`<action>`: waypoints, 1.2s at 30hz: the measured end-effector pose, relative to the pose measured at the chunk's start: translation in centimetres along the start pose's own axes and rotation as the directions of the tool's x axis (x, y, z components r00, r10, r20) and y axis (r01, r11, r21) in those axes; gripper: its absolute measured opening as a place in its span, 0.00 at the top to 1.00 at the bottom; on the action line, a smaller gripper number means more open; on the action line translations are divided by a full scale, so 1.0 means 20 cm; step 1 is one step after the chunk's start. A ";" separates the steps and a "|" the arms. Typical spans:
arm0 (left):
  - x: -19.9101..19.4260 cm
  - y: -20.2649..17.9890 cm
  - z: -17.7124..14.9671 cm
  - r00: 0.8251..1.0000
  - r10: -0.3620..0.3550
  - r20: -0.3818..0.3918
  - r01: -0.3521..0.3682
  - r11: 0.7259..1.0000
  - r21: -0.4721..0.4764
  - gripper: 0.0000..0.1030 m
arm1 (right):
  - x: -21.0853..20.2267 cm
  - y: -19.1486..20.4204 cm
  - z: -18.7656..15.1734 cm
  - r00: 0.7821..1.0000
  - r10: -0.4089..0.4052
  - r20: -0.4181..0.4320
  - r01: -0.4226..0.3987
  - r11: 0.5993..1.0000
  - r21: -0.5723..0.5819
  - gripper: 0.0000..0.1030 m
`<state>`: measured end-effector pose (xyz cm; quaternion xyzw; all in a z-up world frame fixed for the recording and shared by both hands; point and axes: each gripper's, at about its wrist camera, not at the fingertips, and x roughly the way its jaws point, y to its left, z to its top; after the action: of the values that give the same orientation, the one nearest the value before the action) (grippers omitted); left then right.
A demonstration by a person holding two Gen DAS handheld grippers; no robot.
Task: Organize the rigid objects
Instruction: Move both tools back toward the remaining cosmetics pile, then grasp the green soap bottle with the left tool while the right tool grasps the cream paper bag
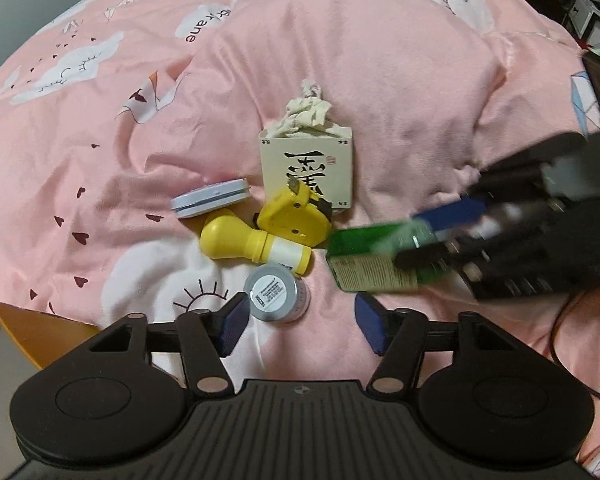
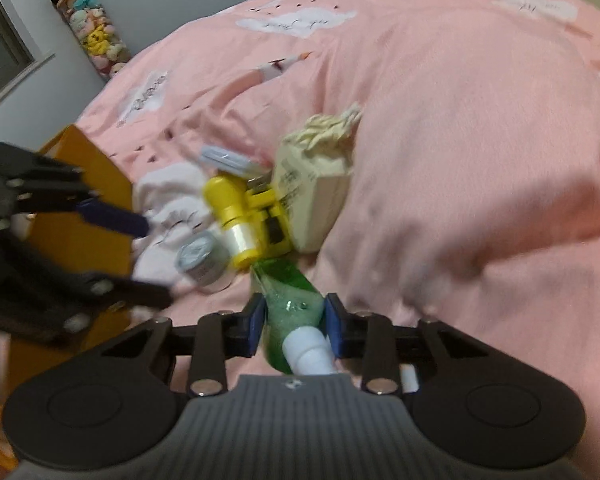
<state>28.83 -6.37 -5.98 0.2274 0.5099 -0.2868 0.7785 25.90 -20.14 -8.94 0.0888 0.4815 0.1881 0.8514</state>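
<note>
My right gripper [image 2: 294,326] is shut on a green tube [image 2: 290,300] with a white cap, held over the bed; it also shows in the left wrist view [image 1: 374,262]. My left gripper [image 1: 298,326] is open and empty, just in front of a small grey jar [image 1: 278,294]. Beyond it lie a yellow bottle [image 1: 252,246], a yellow tape measure [image 1: 294,218], a flat round tin [image 1: 210,198] and a cream box [image 1: 308,168] stuffed with cloth. The same pile shows in the right wrist view, blurred.
A pink quilt [image 1: 380,60] with white clouds covers the bed. An orange box [image 2: 80,208] stands at the left, beside my left gripper [image 2: 148,260]; its corner shows in the left wrist view [image 1: 28,328]. A column of plush toys [image 2: 86,28] stands by the wall.
</note>
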 end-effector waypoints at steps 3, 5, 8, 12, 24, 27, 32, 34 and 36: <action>0.02 0.00 0.01 1.000 -0.010 -0.008 0.010 1.000 0.001 0.38 | 0.00 0.03 -0.01 1.000 0.022 -0.014 -0.022 1.000 -0.022 0.68; 0.04 0.00 0.02 1.000 -0.019 -0.020 0.019 1.000 0.005 0.41 | 0.04 0.03 0.00 0.999 0.032 -0.026 -0.033 0.999 -0.014 0.67; 0.05 -0.02 0.02 0.999 -0.033 -0.023 0.033 0.999 0.000 0.44 | 0.09 0.02 0.02 0.997 0.059 -0.046 -0.059 0.998 -0.001 0.68; 0.04 0.00 0.02 0.996 -0.089 -0.010 0.088 0.992 -0.096 0.46 | 0.07 0.04 0.01 0.997 0.054 -0.057 -0.055 0.998 -0.025 0.68; 0.00 -0.03 -0.03 0.991 -0.116 0.072 0.137 0.818 -0.558 0.46 | -0.18 -0.04 -0.03 0.994 -0.082 0.071 0.082 0.997 0.004 0.86; 0.02 -0.07 -0.04 0.990 -0.087 0.111 0.138 0.750 -0.647 0.45 | -0.15 -0.06 -0.04 0.996 -0.074 0.048 0.074 0.997 0.005 0.89; 0.07 -0.12 -0.06 0.991 -0.036 0.127 0.118 0.665 -0.738 0.42 | -0.10 -0.08 -0.08 0.999 -0.031 0.006 0.031 0.999 -0.008 0.93; 0.11 -0.13 -0.06 0.993 -0.035 0.115 0.110 0.650 -0.752 0.41 | -0.08 -0.06 -0.09 1.000 -0.021 -0.006 0.021 1.000 -0.023 0.93; 0.13 -0.15 -0.05 0.994 -0.024 0.106 0.095 0.652 -0.752 0.40 | -0.07 -0.06 -0.10 1.000 -0.009 -0.017 0.008 1.000 -0.028 0.93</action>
<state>26.96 -8.48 -9.04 -0.1462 0.5561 -0.0838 0.8139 23.84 -21.86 -9.19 0.0735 0.4863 0.1918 0.8493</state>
